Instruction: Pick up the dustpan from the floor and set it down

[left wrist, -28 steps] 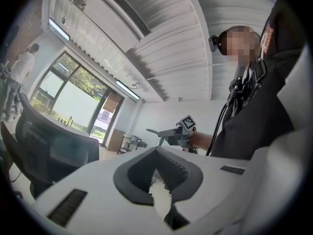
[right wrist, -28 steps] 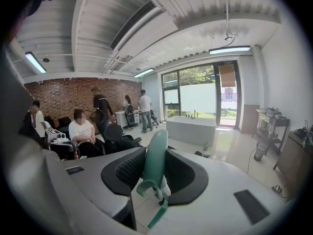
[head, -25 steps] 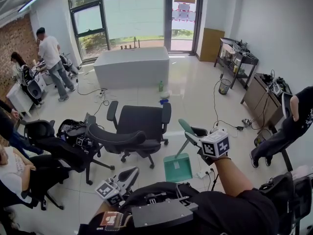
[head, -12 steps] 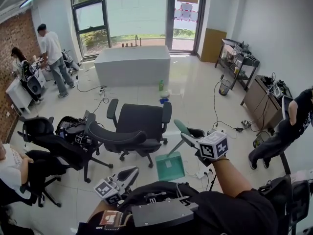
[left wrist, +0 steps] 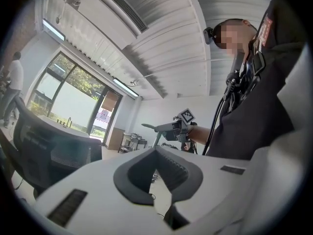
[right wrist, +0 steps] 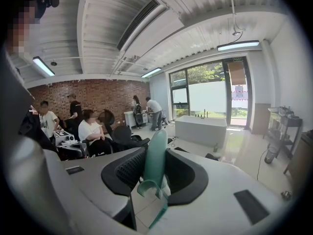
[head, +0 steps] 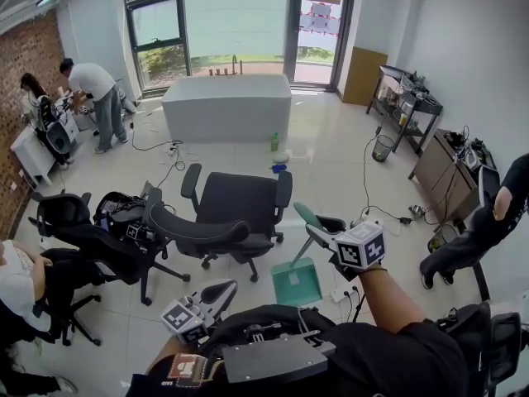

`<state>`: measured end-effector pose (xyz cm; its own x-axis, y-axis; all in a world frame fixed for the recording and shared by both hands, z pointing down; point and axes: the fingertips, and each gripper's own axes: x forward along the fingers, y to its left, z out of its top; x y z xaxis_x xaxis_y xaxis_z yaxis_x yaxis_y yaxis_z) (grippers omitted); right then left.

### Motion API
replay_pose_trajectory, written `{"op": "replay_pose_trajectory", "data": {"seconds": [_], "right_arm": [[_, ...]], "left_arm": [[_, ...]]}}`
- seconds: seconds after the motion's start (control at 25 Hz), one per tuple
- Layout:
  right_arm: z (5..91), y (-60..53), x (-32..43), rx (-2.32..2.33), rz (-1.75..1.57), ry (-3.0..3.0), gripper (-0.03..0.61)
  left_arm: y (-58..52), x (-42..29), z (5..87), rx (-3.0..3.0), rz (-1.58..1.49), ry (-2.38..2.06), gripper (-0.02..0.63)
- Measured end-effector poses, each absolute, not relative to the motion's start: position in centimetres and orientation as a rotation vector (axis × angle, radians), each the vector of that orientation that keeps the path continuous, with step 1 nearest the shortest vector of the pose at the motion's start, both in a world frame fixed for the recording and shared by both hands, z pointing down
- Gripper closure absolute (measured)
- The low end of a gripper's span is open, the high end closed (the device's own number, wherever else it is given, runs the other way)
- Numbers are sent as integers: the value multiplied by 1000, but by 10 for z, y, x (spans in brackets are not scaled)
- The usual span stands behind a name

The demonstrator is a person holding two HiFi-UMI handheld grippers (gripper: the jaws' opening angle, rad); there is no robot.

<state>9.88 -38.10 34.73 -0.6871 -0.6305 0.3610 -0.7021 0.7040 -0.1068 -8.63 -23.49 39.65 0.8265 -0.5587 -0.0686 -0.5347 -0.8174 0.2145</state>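
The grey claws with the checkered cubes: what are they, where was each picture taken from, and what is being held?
There is no robot here: a person holds a grey two-jaw gripper in each hand. The wide picture of the room comes from a camera on that person's head, looking down. The other two come from cameras riding on the grippers, looking along their jaws. The checkered cubes are parts of the grippers. The right gripper is shut on the handle of a green plastic dustpan; the right gripper view shows that handle between its jaws. The left gripper is open and empty. Black office chairs stand on the pale tiled floor, and cables lie across it.
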Motion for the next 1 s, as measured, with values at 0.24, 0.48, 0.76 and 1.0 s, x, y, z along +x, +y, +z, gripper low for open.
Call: {"op": "replay_pose_trajectory", "data": {"seconds": [0.24,0.48,0.76,1.0], "right_arm": [[344,-392,104,1049,345,-2612,436],[360,-410,94,1043,372,-2598,436],[419,-450,94,1021,420,-2566,436],[519,-499,93,965,509,-2495,437]], "left_arm": [[-246,-82,389,2823,-202,-847,604],[-261,-91,393,2811,-195,-835,604],[-288,-91,421,2785,-172,-848,604],[-317,-93,464,2673,-101,-898,604]]}}
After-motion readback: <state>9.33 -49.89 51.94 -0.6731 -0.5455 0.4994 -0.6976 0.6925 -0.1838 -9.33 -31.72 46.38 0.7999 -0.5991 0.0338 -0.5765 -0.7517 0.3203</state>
